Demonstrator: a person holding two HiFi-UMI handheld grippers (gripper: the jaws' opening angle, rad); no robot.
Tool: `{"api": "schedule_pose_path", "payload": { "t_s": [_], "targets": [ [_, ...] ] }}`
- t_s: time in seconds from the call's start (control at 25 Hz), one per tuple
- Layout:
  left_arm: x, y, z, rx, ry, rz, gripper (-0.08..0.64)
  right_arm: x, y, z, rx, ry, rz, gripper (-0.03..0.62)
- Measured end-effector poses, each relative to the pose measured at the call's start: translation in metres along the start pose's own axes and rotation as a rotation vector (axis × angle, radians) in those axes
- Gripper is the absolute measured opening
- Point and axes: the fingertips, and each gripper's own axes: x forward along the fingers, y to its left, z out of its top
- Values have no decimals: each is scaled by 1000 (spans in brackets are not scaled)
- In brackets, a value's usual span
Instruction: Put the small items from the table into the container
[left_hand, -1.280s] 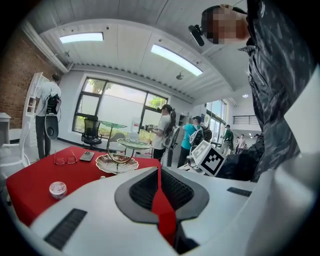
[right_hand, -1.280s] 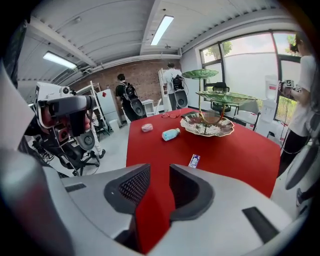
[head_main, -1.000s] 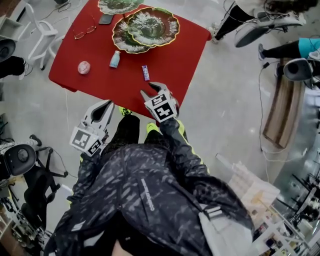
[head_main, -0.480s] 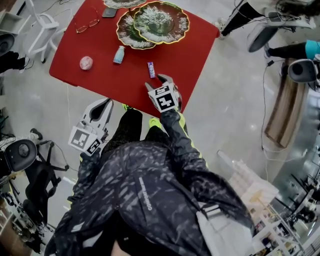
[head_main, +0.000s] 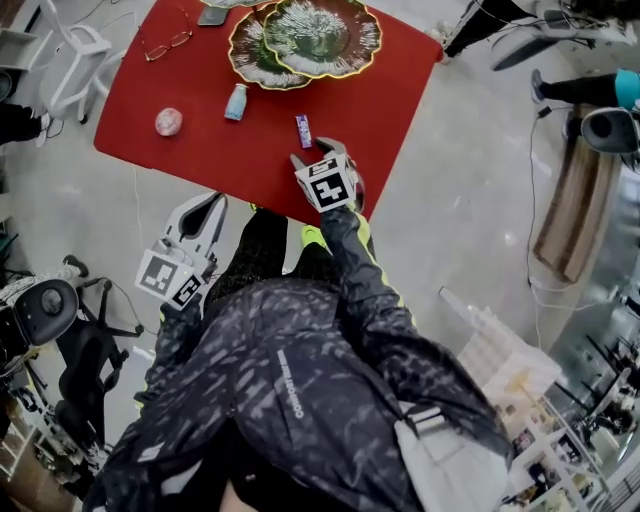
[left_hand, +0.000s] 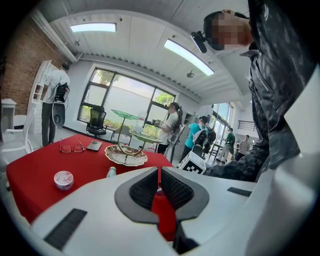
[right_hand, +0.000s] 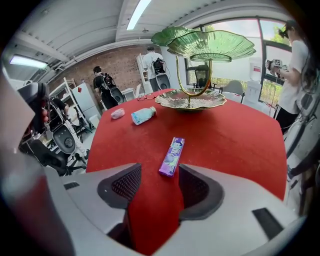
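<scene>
Grey floor (head_main: 470, 180) spreads all around. Farther out and to the left of the left gripper (head_main: 207, 205), a white chair (head_main: 75, 50) stands on it. Back from that gripper, on its left, is a black piece of equipment on a stand (head_main: 45, 312). Well to the right of the right gripper (head_main: 318, 153), a long wooden board (head_main: 565, 215) lies beside a thin cable (head_main: 529, 200). Ahead of the left gripper are tall windows (left_hand: 125, 100), a black office chair (left_hand: 95, 122) and a person in a white shirt (left_hand: 52, 95) near a brick wall (left_hand: 22, 65). Two ceiling light panels (left_hand: 95, 27) glow overhead. Far ahead of the right gripper, two people (right_hand: 102, 82) stand by the brick wall.
</scene>
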Motion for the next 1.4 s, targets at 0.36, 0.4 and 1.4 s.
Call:
{"api": "schedule_pose_path", "payload": {
  "t_s": [0.36, 0.4, 1.4],
  "targets": [
    [3, 7, 2, -17, 11, -8, 25, 6, -8, -4, 31, 23, -26, 221],
    [4, 7, 3, -17, 9, -11, 25, 6, -8, -4, 33, 23, -28, 221],
    [10, 17, 14, -25, -16, -14, 25, -3, -18, 0, 0, 18, -88, 98]
  ]
}}
